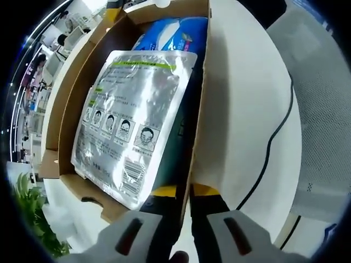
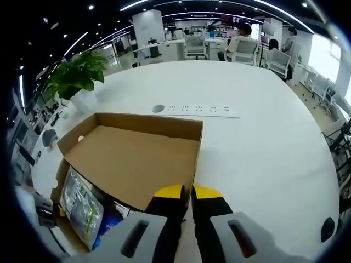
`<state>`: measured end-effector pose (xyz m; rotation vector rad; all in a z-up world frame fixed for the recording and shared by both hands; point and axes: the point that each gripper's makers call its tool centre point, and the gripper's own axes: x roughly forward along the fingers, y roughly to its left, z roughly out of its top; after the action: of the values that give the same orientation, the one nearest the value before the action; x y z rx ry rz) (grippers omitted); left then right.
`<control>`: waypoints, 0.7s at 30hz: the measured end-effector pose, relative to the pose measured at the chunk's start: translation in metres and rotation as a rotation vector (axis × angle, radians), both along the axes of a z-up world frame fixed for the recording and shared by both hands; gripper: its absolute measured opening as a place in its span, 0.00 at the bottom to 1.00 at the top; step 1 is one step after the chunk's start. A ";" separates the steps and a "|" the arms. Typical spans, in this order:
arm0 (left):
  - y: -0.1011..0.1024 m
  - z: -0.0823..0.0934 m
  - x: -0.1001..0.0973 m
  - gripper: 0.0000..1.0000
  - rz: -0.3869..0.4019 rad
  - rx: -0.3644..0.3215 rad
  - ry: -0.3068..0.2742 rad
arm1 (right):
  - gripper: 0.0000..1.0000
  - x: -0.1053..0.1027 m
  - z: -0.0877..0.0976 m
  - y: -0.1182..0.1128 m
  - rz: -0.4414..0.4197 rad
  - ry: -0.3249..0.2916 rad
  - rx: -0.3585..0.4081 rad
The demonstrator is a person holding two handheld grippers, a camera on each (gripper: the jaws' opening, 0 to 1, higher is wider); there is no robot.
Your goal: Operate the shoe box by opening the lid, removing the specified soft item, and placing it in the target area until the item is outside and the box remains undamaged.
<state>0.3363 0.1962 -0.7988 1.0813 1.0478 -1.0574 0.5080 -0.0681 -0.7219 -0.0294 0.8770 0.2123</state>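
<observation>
A white table (image 2: 263,137) carries an open cardboard shoe box (image 1: 200,126), its lid (image 2: 137,161) lifted at centre frame. The left tool (image 1: 184,192) is clamped on the box's right wall; the right tool (image 2: 187,193) is pinched on the lid's edge. Inside, centre left, lies a foil mask packet (image 1: 131,126): judged light, limp, slippery, best taken by a sealed edge. Under it lies a blue packet (image 1: 175,30).

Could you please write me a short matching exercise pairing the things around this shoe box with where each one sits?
Things:
1. silver mask packet
2. potted plant
3. black cable
4. socket strip

Places:
A. trailing over the white table beside the shoe box
B. lying inside the box
C. set flat in the table beyond the box
D. standing at the table's edge

Pairs: 1-B, 2-D, 3-A, 4-C
</observation>
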 end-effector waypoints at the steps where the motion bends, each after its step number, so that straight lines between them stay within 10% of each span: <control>1: 0.000 0.000 0.000 0.06 -0.003 -0.003 -0.003 | 0.02 -0.004 0.004 0.000 -0.006 -0.006 0.003; 21: 0.000 0.001 0.001 0.06 -0.028 -0.020 -0.019 | 0.14 -0.027 0.027 0.004 0.012 -0.145 0.057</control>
<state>0.3378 0.1966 -0.7980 1.0910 1.0078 -1.0766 0.4807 -0.0636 -0.6948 0.0026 0.7266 0.2433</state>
